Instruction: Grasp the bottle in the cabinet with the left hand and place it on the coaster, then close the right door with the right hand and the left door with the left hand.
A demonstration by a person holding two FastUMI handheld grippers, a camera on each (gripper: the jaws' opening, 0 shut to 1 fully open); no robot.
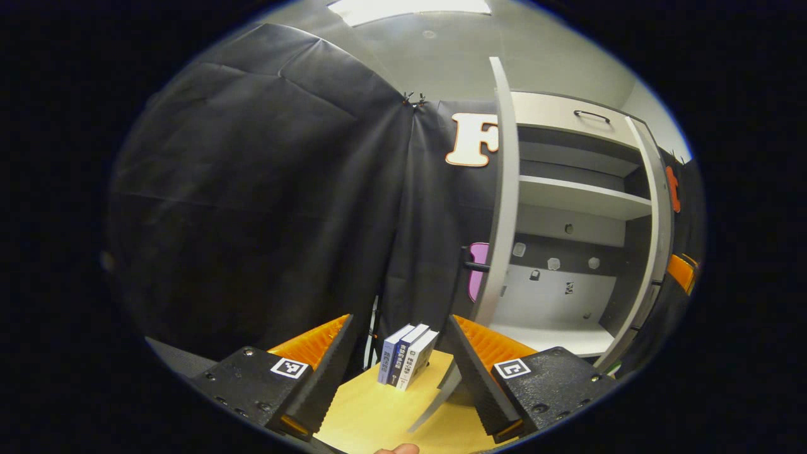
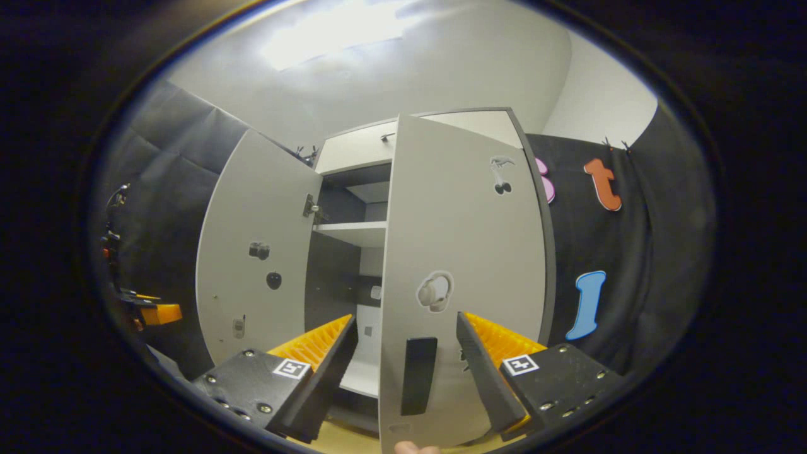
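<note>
- A black cloth wall (image 1: 265, 208) backs the booth, with a pale ceiling above and a light wooden bench (image 1: 378, 410) below.
- The cabinet (image 1: 567, 189) is grey-white with a dark inner frame, a shelf (image 1: 583, 195) across its upper part and a pale floor board; small stickers dot its back panel.
- In the left gripper view the left door (image 1: 504, 189) stands open and edge-on, a dark handle jutting from its left face; the right door (image 1: 656, 239) also stands open at the cabinet's far side.
- In the right gripper view the right door (image 2: 460, 271) swings partly across the opening, its pale face carrying stickers and a dark upright handle (image 2: 418, 375) low down.
- The lower cabinet interior is largely hidden behind that door, and I cannot make out the bottle or the coaster.
- The left gripper (image 1: 400, 372) has its jaws apart, holding nothing; three small books (image 1: 406, 356) stand on the bench between them, farther off, and the left door's lower edge lies just beside its right-hand finger.
- The right gripper (image 2: 406, 378) is spread wide with the right door's handle between its fingers; contact cannot be told.
- A fingertip (image 2: 413, 448) shows at the bottom edge.
</note>
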